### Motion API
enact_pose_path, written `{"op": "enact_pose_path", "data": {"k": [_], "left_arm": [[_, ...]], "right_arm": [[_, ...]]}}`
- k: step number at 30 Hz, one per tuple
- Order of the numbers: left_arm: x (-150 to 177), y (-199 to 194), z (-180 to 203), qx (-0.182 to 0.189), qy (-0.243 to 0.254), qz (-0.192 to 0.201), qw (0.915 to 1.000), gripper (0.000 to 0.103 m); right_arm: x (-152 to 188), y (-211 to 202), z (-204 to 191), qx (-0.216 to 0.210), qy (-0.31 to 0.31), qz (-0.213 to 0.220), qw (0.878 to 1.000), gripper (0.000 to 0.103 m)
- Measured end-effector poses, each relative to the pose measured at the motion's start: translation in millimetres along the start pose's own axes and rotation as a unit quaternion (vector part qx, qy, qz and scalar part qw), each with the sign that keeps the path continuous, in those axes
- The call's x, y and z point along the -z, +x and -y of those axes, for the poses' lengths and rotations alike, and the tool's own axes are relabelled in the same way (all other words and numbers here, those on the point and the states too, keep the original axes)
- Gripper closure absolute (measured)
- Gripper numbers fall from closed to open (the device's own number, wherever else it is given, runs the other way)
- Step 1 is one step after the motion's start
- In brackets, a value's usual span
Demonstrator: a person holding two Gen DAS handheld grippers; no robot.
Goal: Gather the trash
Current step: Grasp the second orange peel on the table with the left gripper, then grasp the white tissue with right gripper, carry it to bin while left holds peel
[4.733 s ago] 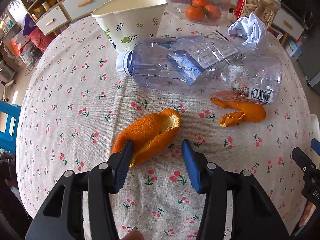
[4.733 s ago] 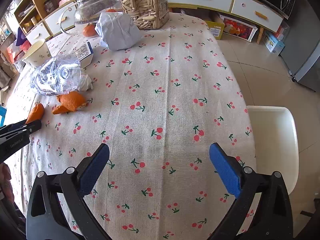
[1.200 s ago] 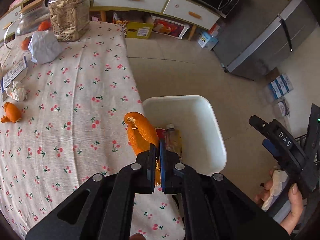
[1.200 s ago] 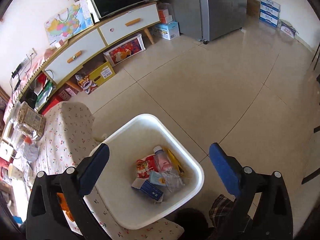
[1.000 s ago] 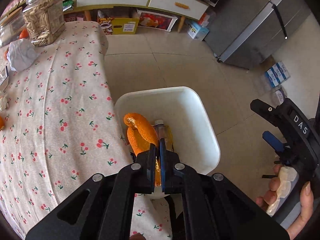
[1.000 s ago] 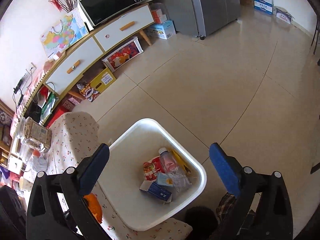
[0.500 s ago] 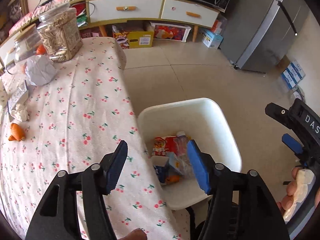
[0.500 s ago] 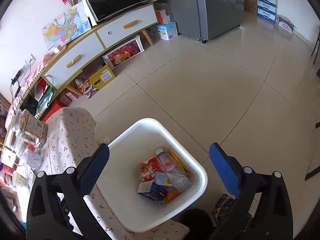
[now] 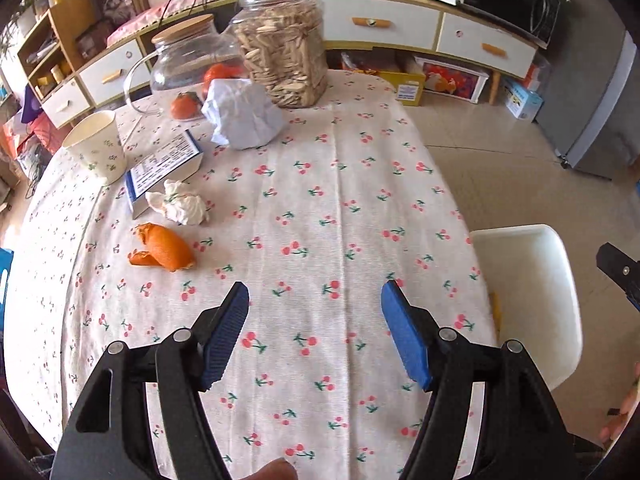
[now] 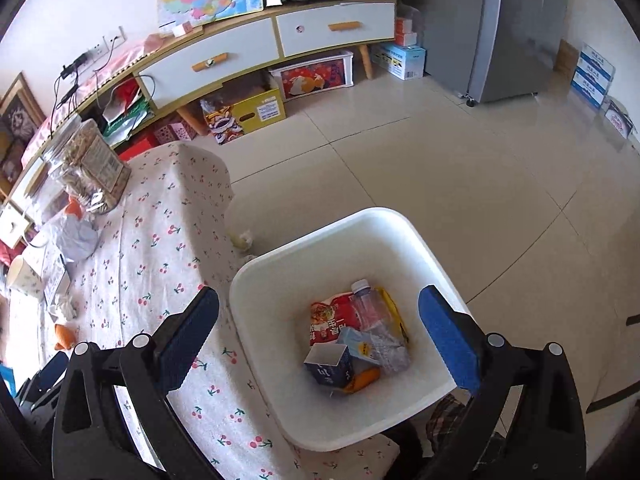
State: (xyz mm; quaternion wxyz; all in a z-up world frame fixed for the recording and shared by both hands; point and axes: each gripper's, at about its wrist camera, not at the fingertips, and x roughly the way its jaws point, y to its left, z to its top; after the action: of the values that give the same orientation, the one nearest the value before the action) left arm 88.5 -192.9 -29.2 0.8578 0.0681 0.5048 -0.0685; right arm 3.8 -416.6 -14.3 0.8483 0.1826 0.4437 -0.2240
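Observation:
My left gripper hangs over the cherry-print tablecloth; its jaws are opening with nothing between them. Ahead and to its left lie an orange peel, a crumpled tissue, a small printed box, a paper cup and a ball of white paper. My right gripper stands open and empty above the white bin. In the bin lie a red packet, a plastic bottle, a blue carton and an orange peel.
A jar of seeds and a glass jug with oranges stand at the table's far end. The bin sits on the floor just past the table's right edge. Low drawers and a fridge line the wall.
The left gripper let go of the orange peel over the bin, opened wide and swung left, back over the table. The right gripper stayed open above the bin, its view shifting a little.

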Motion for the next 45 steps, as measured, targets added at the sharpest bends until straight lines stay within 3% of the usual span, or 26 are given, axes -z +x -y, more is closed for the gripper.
{"op": "enact_pose_path", "data": {"k": [7, 12, 15, 17, 19, 21, 23, 27, 34, 38, 41, 44, 45], "left_arm": [[2, 38, -78, -0.051, -0.087, -0.027, 0.9945, 0.036], [-6, 55, -112, -0.038, -0.134, -0.029, 0.9899, 0.036], [-13, 60, -115, -0.039, -0.137, -0.019, 0.9896, 0.038], [-16, 62, -114, -0.043, -0.129, -0.013, 0.9907, 0.049], [-17, 61, -114, -0.041, -0.119, -0.007, 0.9920, 0.070], [-16, 58, -117, -0.042, -0.114, -0.008, 0.9925, 0.082], [-16, 57, -125, -0.034, -0.116, -0.014, 0.9926, 0.085], [-13, 46, -153, -0.032, -0.133, -0.024, 0.9903, 0.087], [-13, 7, -217, -0.051, -0.174, 0.007, 0.9833, 0.087], [-10, 1, -244, -0.034, -0.207, 0.006, 0.9777, 0.086], [-7, 2, -249, -0.026, -0.214, 0.002, 0.9765, 0.086], [-9, 4, -250, -0.019, -0.217, 0.000, 0.9761, 0.086], [-10, 5, -250, -0.016, -0.218, 0.000, 0.9759, 0.086]], "right_arm": [[9, 7, -46, -0.015, -0.050, -0.012, 0.999, 0.007], [14, 14, -74, -0.016, -0.081, -0.019, 0.996, 0.007], [15, 18, -84, -0.017, -0.088, -0.022, 0.996, 0.007], [16, 20, -90, -0.018, -0.090, -0.023, 0.995, 0.007], [17, 21, -96, -0.022, -0.093, -0.022, 0.995, 0.007], [17, 22, -106, -0.030, -0.102, -0.020, 0.994, 0.007], [19, 23, -121, -0.038, -0.126, -0.013, 0.991, 0.007], [29, 27, -168, -0.067, -0.210, -0.010, 0.975, 0.007], [52, 34, -270, -0.151, -0.339, -0.009, 0.929, 0.007], [68, 47, -319, -0.159, -0.390, -0.009, 0.907, 0.008], [72, 56, -342, -0.157, -0.407, -0.009, 0.900, 0.019], [70, 69, -354, -0.166, -0.408, -0.033, 0.897, 0.048], [68, 67, -354, -0.174, -0.403, -0.029, 0.898, 0.070]]}}
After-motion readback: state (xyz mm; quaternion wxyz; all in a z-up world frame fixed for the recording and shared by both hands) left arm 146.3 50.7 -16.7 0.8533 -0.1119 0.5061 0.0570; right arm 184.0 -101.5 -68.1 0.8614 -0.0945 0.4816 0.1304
